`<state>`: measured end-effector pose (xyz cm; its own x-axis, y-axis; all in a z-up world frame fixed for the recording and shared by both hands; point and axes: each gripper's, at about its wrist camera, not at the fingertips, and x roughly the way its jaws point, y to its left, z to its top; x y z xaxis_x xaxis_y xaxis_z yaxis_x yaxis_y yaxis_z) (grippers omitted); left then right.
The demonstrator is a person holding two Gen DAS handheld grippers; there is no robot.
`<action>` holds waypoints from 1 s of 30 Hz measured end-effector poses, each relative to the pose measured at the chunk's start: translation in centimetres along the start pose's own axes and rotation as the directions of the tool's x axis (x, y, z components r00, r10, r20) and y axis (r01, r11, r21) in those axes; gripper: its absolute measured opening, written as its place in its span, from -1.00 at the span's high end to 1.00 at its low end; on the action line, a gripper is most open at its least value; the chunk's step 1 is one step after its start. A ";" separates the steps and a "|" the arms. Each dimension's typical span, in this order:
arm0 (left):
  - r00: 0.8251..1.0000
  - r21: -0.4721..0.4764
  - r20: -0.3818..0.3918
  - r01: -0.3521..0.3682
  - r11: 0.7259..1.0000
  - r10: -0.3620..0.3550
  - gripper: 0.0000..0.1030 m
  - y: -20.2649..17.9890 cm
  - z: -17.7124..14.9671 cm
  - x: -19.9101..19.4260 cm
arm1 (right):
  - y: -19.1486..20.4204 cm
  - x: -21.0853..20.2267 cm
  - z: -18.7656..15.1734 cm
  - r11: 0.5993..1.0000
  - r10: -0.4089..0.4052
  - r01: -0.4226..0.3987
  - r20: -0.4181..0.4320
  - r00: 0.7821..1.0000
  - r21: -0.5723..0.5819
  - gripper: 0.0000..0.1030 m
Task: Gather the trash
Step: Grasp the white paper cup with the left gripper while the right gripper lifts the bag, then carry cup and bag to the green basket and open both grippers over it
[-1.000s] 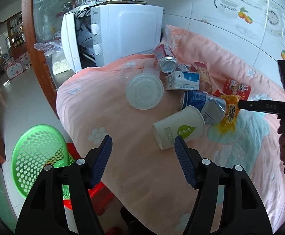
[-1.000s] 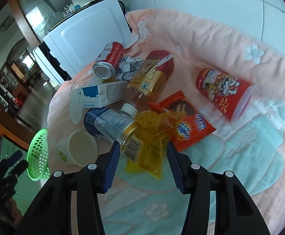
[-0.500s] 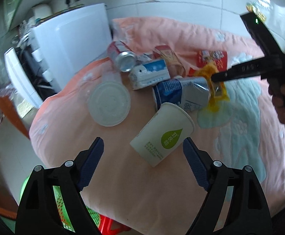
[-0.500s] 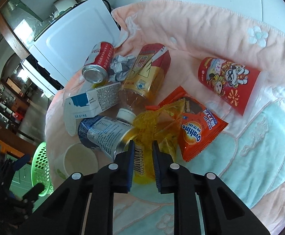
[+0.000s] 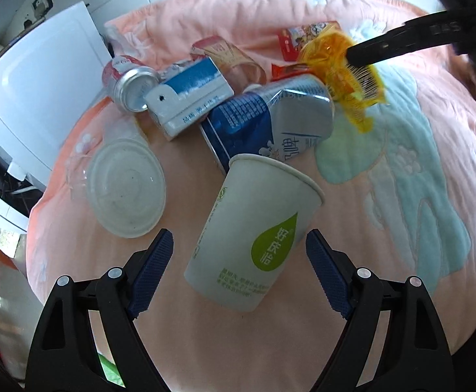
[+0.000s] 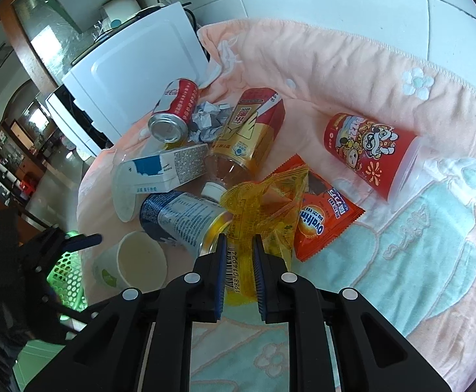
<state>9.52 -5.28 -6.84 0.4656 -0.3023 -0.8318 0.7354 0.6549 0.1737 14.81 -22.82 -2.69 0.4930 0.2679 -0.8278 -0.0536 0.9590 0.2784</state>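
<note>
Between your spread left gripper (image 5: 239,272) lies the paper cup (image 5: 254,232), which may roll away, while your right gripper (image 6: 239,261) pinches the yellow wrapper (image 6: 260,212), which could slip free.

Two paper cups (image 5: 254,228) (image 6: 370,153), one can (image 6: 174,116), two wrappers (image 6: 260,215) (image 6: 322,215), one carton (image 6: 162,173), two bottles (image 6: 247,130) (image 6: 182,217), one lid (image 5: 126,187).

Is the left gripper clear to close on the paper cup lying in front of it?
Probably yes. The left gripper is open with the paper cup between its fingers and nothing blocks them.
</note>
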 end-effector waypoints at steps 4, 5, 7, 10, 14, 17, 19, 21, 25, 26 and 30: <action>1.000 -0.024 0.018 0.023 0.999 -0.023 -0.27 -0.1 0.0 -0.1 | 0.1 -0.6 -0.2 1.000 0.002 -0.002 0.001 1.000 -0.009 0.70; 1.000 -0.040 0.027 0.017 0.999 -0.016 -0.26 -0.1 -0.1 -0.2 | 0.2 -0.7 -0.3 1.000 0.005 -0.005 0.003 1.000 -0.011 0.70; 0.999 -0.059 0.036 0.009 0.998 -0.007 -0.20 0.1 -0.2 -0.2 | 0.3 -1.0 -0.3 1.000 0.006 -0.006 0.008 1.000 -0.015 0.70; 0.998 -0.127 0.061 0.019 0.992 -0.011 -0.14 0.6 -0.8 -1.0 | 0.8 -1.6 -0.5 0.999 0.016 -0.016 0.015 1.000 -0.028 0.70; 0.993 -0.223 0.117 0.009 0.975 0.018 -0.13 1.5 -2.2 -3.6 | 2.0 -2.7 -0.6 0.997 0.038 -0.037 0.024 0.999 -0.063 0.70; 0.986 -0.329 0.150 -0.015 0.944 0.068 -0.13 3.0 -4.0 -6.2 | 3.7 -3.3 -0.5 0.992 0.070 -0.066 0.030 0.997 -0.104 0.70; 0.977 -0.407 0.174 -0.040 0.913 0.121 -0.13 4.2 -5.7 -8.1 | 5.3 -3.4 -0.3 0.986 0.106 -0.101 0.029 0.994 -0.134 0.70; 0.968 -0.482 0.178 -0.073 0.873 0.180 -0.13 5.5 -7.6 -10.1 | 7.2 -3.3 -0.2 0.976 0.149 -0.144 0.019 0.989 -0.164 0.70; 0.943 -0.595 0.140 -0.164 0.787 0.303 -0.13 8.0 -11.8 -13.3 | 12.0 -2.2 -0.1 0.941 0.236 -0.235 -0.028 0.971 -0.244 0.70; 0.934 -0.622 0.112 -0.200 0.757 0.339 -0.13 8.9 -13.3 -14.0 | 13.4 -1.8 -0.1 0.927 0.258 -0.260 -0.044 0.965 -0.269 0.70; 0.915 -0.707 -0.005 -0.288 0.646 0.403 -0.13 12.3 -17.6 -14.6 | 18.7 0.4 -0.4 0.880 0.319 -0.337 -0.108 0.941 -0.334 0.70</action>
<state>3.06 19.38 -1.84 0.7202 -0.0095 -0.6937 -0.0074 0.9997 -0.0215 13.63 -4.74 2.00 0.3535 0.5684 -0.7429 -0.5032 0.7850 0.3612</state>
